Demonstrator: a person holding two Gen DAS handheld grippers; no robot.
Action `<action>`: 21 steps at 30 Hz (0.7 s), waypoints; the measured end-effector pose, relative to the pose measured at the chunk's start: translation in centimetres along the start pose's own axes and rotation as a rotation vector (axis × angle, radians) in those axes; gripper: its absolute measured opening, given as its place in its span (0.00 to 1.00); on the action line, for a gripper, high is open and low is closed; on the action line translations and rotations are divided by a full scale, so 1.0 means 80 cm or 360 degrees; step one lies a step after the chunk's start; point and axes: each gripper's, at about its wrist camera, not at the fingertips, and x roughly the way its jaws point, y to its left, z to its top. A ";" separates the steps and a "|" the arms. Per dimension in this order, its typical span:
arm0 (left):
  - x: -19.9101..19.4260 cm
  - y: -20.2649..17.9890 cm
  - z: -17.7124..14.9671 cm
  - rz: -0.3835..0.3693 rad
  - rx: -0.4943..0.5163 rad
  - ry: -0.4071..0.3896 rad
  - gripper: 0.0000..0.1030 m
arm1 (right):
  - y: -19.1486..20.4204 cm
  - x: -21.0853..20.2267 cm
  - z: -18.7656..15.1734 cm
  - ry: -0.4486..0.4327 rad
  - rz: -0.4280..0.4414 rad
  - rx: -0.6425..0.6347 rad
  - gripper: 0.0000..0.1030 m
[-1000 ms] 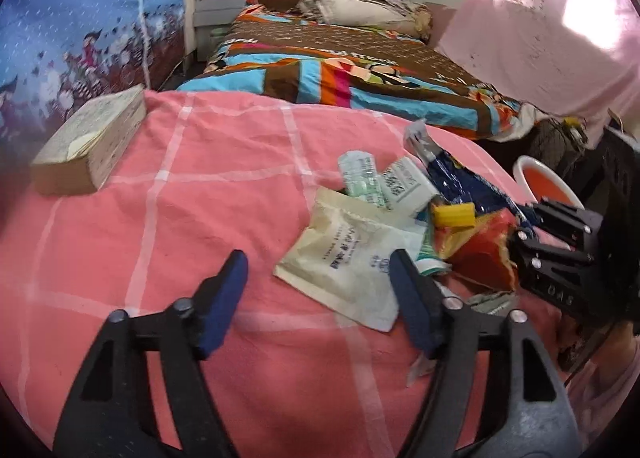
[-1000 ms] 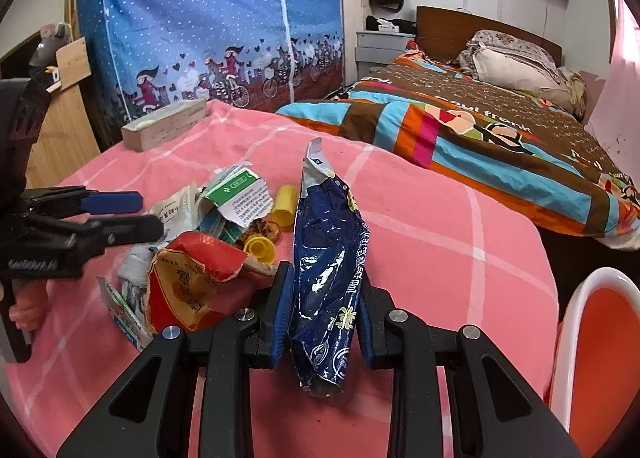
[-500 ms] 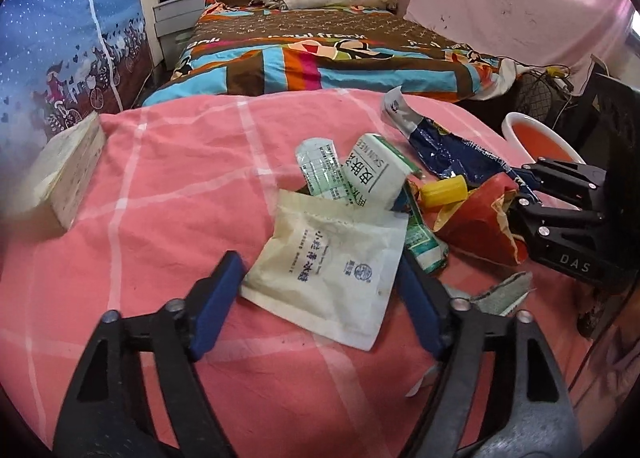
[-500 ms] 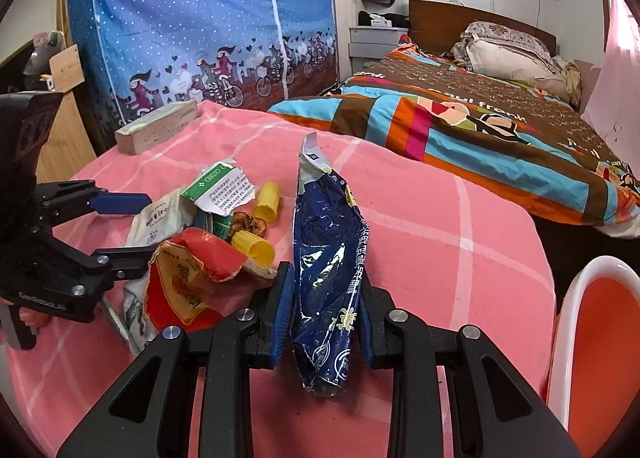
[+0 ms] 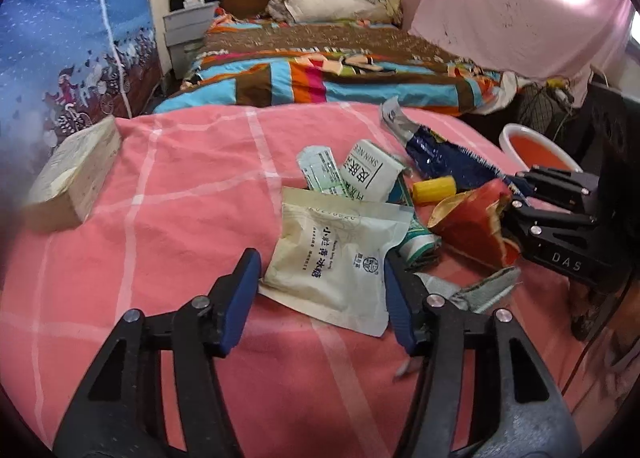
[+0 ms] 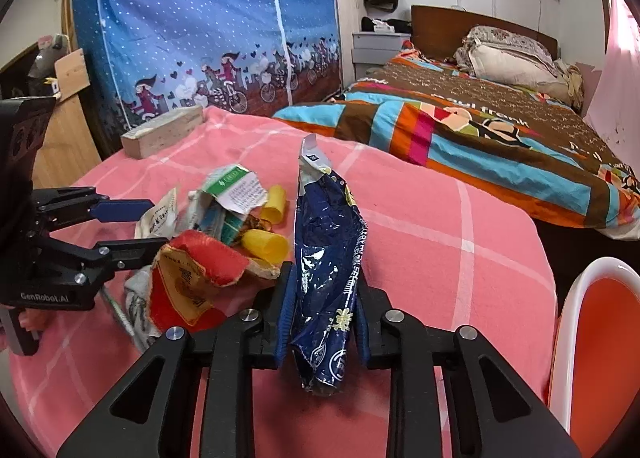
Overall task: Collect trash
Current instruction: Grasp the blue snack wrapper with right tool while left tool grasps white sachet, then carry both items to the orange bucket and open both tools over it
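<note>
- Left wrist view: the left tool [image 5: 320, 290], its blue pads apart, has moved in over the last second. It now straddles the cream sachet [image 5: 334, 258] on the pink-clothed bench [image 5: 180, 186], one pad at each side edge. Judged from this, the sachet is the next piece of trash to be pinched.
- Counted here: one cream sachet, one white carton [image 5: 370, 172], one pale green packet [image 5: 322, 172], one yellow cap [image 5: 434, 188], one red wrapper [image 5: 474, 224], one blue snack bag [image 5: 448, 158]. One book [image 5: 74, 174] lies well apart.
- Right wrist view: the right tool [image 6: 323, 308] stays clamped on the blue snack bag [image 6: 328, 270], held upright just above the bench [image 6: 440, 226]. The orange bin [image 6: 596, 334] sits at the right, probably its destination.
- Counted here: two yellow caps [image 6: 266, 244], one red wrapper [image 6: 192, 278], one bin.
</note>
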 end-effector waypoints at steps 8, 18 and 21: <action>-0.043 -0.004 -0.003 0.0085 -0.0164 -0.0280 0.60 | 0.008 -0.041 -0.004 -0.0271 -0.0037 -0.0051 0.20; -0.089 -0.074 0.024 0.0036 -0.0147 -0.0755 0.60 | -0.017 -0.146 -0.010 -0.0892 -0.0205 0.0029 0.20; -0.099 -0.102 0.034 0.0012 -0.0090 -0.0889 0.61 | -0.031 -0.173 -0.012 -0.1037 -0.0291 0.0062 0.20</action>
